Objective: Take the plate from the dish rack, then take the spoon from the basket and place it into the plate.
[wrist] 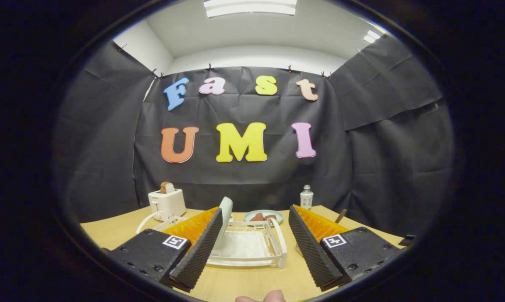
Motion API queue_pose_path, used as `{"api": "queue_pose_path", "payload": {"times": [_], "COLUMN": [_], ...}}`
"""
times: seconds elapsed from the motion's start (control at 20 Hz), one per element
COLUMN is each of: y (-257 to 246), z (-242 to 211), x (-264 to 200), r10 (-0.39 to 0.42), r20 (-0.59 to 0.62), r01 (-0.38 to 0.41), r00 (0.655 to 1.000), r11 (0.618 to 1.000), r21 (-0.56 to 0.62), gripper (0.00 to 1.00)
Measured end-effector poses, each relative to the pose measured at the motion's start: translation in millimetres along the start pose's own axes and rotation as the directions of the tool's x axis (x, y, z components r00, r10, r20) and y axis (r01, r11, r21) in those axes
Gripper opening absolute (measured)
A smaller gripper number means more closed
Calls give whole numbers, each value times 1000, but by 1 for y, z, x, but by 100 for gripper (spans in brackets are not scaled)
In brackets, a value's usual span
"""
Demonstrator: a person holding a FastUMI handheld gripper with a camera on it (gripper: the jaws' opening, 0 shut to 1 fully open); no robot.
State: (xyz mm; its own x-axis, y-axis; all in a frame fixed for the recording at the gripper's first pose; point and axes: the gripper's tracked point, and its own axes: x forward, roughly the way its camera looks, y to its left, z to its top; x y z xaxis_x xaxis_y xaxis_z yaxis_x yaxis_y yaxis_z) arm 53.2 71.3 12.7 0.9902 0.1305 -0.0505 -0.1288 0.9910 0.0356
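I have the wooden table (244, 285) ahead, and on it the white dish rack (252, 247) sits between my fingers, just beyond them. My gripper (254, 243) is spread wide and holds nothing. The pale plate (226, 218) stands on edge at the rack's left, close by my left finger. I judge I should centre on its rim, go in slowly, and lift straight up. I cannot make out the spoon or basket.
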Motion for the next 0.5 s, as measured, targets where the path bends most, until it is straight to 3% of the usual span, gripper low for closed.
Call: {"api": "queue_pose_path", "payload": {"times": [0.25,0.5], "y": [30,56], "z": [19,-18], "x": [55,108], "r10": [29,61], "r20": [-52,-199], "r01": [-27,-57], "r00": [998,978], "r11": [999,998], "r21": [30,25], "gripper": [100,100]}}
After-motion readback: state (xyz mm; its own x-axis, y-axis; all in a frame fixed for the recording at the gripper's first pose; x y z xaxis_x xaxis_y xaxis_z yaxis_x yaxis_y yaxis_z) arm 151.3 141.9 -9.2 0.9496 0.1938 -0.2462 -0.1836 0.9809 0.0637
